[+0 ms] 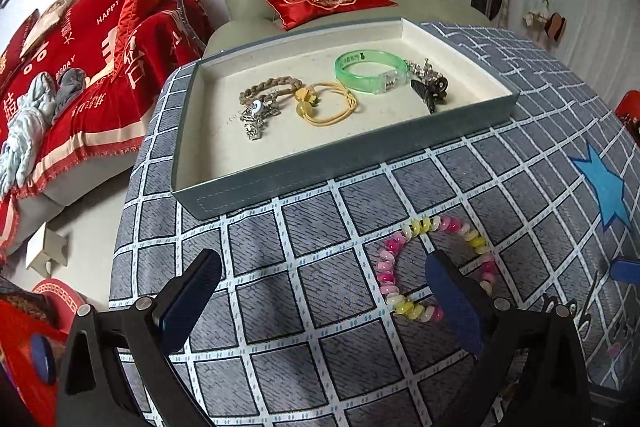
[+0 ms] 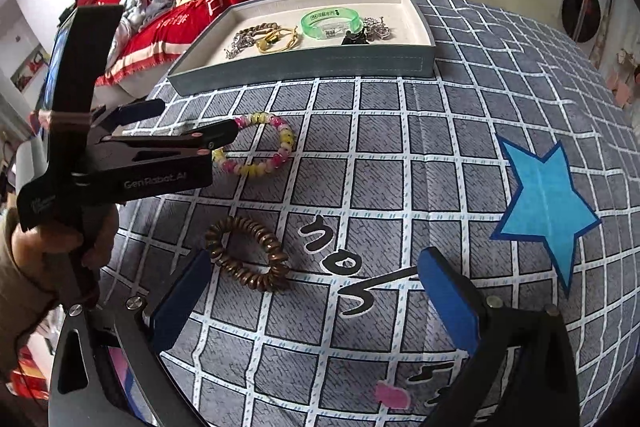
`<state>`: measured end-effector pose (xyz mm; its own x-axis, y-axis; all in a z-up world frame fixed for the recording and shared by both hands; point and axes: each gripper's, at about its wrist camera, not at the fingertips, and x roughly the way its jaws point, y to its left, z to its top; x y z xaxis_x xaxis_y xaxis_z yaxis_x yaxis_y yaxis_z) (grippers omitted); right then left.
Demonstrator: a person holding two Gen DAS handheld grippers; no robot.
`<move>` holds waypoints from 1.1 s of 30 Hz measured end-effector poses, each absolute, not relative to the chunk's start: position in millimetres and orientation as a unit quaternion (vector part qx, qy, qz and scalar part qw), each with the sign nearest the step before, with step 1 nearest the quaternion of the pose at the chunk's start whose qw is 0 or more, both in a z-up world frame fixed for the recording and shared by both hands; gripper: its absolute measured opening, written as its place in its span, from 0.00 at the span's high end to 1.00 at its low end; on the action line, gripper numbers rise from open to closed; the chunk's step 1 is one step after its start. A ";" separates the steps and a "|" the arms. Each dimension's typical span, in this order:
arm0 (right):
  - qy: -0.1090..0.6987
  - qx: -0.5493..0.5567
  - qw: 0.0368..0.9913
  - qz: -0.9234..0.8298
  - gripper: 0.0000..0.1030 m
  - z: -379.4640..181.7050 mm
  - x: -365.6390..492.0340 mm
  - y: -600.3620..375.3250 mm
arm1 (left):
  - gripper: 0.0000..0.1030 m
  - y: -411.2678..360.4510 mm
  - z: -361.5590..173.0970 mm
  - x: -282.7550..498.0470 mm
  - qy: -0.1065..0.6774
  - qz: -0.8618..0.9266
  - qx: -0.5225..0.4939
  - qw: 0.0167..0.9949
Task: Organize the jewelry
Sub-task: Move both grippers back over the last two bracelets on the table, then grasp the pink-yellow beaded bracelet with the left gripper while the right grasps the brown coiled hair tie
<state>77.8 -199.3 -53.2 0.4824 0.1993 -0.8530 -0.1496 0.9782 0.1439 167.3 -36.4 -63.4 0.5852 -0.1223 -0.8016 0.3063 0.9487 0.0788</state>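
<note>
Both tools are seen released, jaws spread wide. The left gripper (image 1: 324, 291) is positioned low in the frame beside the pastel bead bracelet (image 1: 436, 267); the brown coil bracelet (image 2: 248, 253) lies lower left by the right gripper (image 2: 314, 291). The tray (image 1: 344, 163) is seen above.

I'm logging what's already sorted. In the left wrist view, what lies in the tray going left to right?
Brown chain bracelet → yellow hair tie with bead → green bangle → black and silver piece, all inside the tray.
</note>
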 end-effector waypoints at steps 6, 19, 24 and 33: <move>0.501 0.001 0.860 0.095 0.02 -58.6 80.4 -192.2 | 0.00 -40.7 -71.2 170.2 0.448 -0.126 0.111 0.878; 0.499 -0.038 0.861 0.092 0.35 -67.1 79.1 -174.6 | 0.05 -46.4 -71.9 168.7 0.454 -0.144 0.098 0.874; 0.495 -0.058 0.861 0.098 0.57 -65.0 73.7 -166.3 | 0.23 -49.8 -69.9 164.7 0.459 -0.163 0.090 0.869; 0.501 -0.042 0.858 0.107 0.86 -62.2 67.9 -167.3 | 0.75 -65.7 -65.0 154.0 0.460 -0.193 0.105 0.860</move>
